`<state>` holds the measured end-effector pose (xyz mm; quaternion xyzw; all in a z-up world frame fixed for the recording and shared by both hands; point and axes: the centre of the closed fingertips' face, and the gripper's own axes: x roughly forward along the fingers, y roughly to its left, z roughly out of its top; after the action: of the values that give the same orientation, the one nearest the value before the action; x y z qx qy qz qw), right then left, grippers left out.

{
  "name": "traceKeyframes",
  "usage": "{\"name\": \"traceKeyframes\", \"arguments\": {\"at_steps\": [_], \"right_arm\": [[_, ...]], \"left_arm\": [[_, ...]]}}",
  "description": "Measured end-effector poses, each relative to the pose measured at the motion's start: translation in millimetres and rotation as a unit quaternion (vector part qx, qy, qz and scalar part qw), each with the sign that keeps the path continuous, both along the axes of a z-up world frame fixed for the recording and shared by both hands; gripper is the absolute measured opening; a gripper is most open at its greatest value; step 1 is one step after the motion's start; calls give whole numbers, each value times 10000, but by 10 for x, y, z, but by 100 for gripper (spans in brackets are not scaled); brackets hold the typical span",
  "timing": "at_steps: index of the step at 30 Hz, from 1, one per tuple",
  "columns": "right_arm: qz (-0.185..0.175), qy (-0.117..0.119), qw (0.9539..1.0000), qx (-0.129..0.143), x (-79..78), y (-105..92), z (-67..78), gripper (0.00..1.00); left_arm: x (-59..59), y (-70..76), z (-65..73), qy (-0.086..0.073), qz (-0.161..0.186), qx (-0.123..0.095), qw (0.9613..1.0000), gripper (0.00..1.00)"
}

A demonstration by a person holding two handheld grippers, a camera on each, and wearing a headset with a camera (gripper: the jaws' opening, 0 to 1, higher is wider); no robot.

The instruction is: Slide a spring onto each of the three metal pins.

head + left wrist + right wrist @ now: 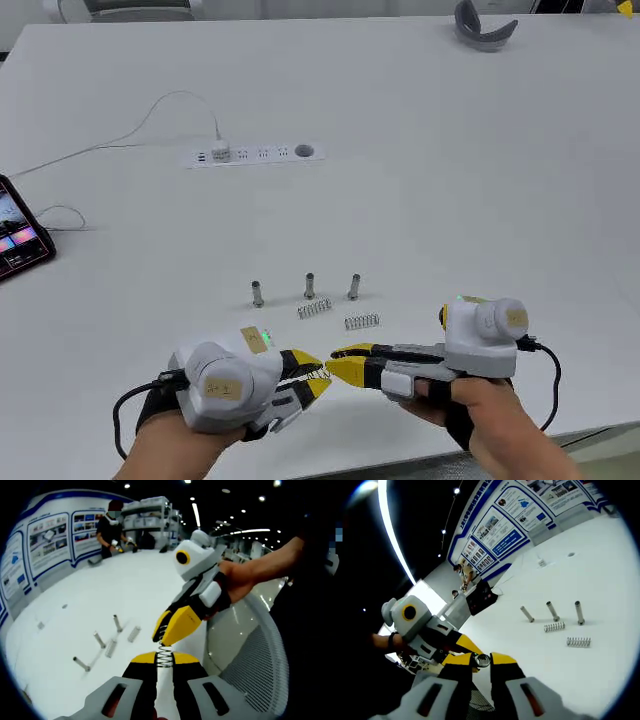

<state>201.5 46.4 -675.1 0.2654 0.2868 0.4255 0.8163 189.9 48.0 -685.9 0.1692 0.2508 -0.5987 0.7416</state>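
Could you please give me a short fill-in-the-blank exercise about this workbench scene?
1. ___ metal pins stand upright on the table.
2. ___ loose springs lie beside them.
3. The left gripper and right gripper hold one spring ___ them.
Missing words: three; two; between.

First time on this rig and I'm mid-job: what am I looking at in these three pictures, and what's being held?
No robot arm: a person holds hand tongs, one per hand. The wide picture comes from their headset; each round one from a camera on one tongs. On the white table stand three metal pins, bare, with two loose springs beside them. The left tongs grip a third spring; the right tongs meet its far end, grip unclear.
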Motion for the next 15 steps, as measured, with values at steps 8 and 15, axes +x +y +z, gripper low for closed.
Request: {"name": "traceKeyframes", "arguments": {"at_steps": [8, 15], "right_arm": [[338, -121, 9991, -218, 8, -23, 130, 12], [823, -457, 9921, -834, 56, -50, 274, 12]], "left_arm": [[20, -59, 49, 42, -86, -82, 9999, 10], [88, -152, 158, -2, -162, -234, 9996, 9]]}}
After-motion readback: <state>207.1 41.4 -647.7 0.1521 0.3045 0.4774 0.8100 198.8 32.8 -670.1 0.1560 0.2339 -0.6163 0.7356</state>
